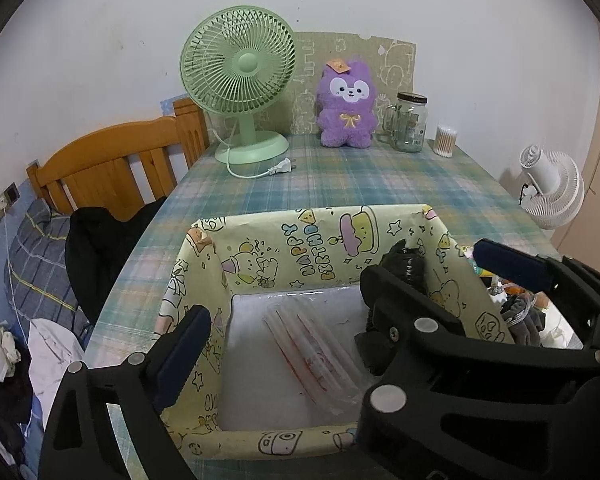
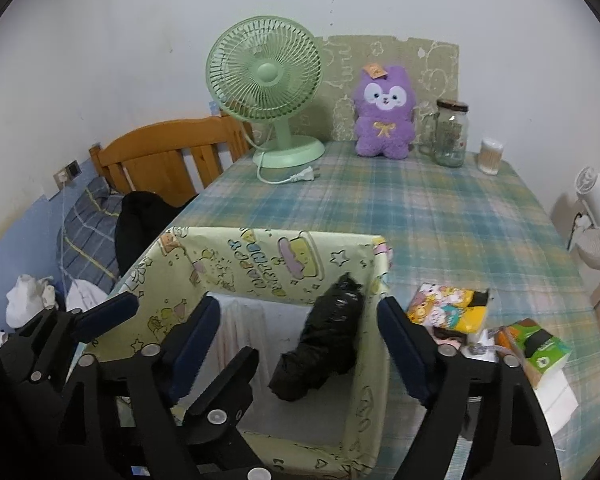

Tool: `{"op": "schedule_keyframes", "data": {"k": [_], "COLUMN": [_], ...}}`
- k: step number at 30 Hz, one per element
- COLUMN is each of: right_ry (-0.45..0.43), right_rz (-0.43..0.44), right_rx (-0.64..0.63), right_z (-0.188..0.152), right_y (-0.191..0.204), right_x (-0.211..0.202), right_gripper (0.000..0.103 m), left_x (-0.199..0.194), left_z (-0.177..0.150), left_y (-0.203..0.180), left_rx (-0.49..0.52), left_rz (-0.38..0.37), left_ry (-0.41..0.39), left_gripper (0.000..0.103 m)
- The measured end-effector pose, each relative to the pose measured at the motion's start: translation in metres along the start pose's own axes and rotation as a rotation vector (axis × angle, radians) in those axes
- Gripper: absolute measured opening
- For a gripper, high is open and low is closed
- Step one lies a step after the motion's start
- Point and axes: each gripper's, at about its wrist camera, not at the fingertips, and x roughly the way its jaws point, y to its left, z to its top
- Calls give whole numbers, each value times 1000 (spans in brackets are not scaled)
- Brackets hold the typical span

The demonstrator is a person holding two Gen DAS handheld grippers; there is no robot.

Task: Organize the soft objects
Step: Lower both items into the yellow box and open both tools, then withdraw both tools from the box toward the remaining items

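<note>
A yellow cartoon-print box (image 1: 284,240) stands on the plaid table; it also shows in the right wrist view (image 2: 220,264). A black soft bundle (image 2: 324,340) is in mid-air inside the box by its right wall, between my right gripper's open fingers (image 2: 400,344); it also shows in the left wrist view (image 1: 404,268). My right gripper (image 2: 296,344) is open above the box. My left gripper (image 1: 340,312) is open over the box's left part. A clear plastic packet (image 1: 316,352) lies on the box floor. A purple plush (image 1: 346,106) sits at the table's far edge.
A green desk fan (image 1: 240,72), glass jar (image 1: 410,122) and cotton swab tub (image 1: 446,140) stand at the back. Tissue packs (image 2: 448,308) and a green pack (image 2: 540,352) lie right of the box. A bed with clothes (image 1: 40,264) is left; a white fan (image 1: 556,192) is right.
</note>
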Motion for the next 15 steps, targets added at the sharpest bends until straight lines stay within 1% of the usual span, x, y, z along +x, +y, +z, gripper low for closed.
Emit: {"op": "schedule_keyframes", "data": {"k": [8, 13, 15], "right_ry": [-41, -75, -92], "right_rz": [0, -21, -30], "right_rx": [11, 10, 8], "right_z": [3, 7, 9], "right_y": [-7, -11, -12], "right_x": [-18, -32, -38], "right_gripper": [90, 99, 99], "left_x": [-15, -27, -32], "left_z": [7, 9, 11], "left_y": [-9, -15, -19], "left_rx": [9, 11, 14], "left_rz": [-2, -3, -4], "left_ry": [-43, -75, -88], "left_gripper": [98, 98, 99]}}
